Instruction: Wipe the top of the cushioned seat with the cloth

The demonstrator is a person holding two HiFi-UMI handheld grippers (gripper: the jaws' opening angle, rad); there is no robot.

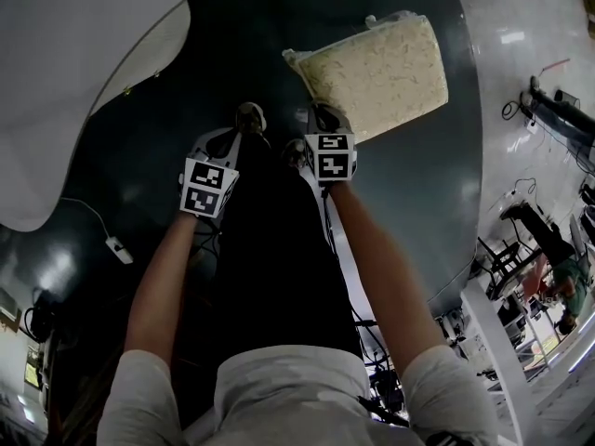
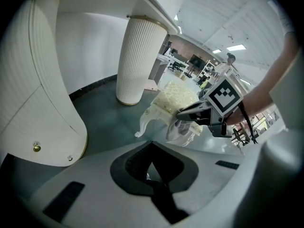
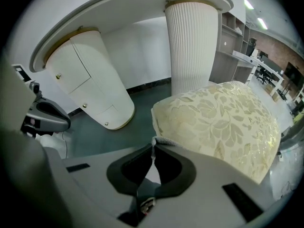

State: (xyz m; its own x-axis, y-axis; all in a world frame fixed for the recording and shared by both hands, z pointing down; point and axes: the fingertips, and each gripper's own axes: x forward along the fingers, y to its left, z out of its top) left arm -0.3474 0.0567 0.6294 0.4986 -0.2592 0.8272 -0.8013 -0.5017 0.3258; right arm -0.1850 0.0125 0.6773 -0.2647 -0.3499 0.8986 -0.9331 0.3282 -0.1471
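The cushioned seat [image 1: 383, 71] is cream with a leaf pattern and a clear plastic cover; it stands on the dark floor ahead and to the right of me. In the right gripper view the cushioned seat [image 3: 223, 118] lies just beyond the jaws. My right gripper [image 3: 153, 147] is shut on an edge of the pale cloth [image 3: 161, 141]. From the left gripper view the cloth [image 2: 183, 129] hangs below the right gripper [image 2: 183, 113], just short of the seat [image 2: 178, 99]. My left gripper [image 2: 151, 145] is shut with nothing seen in it, over the floor left of the seat.
A white ribbed column [image 3: 194, 46] stands behind the seat under a white tabletop. A white cone-shaped cabinet base [image 3: 90, 80] stands to the left. A power strip with its cord [image 1: 119, 249] lies on the floor at left. Office furniture fills the far right [image 1: 548, 249].
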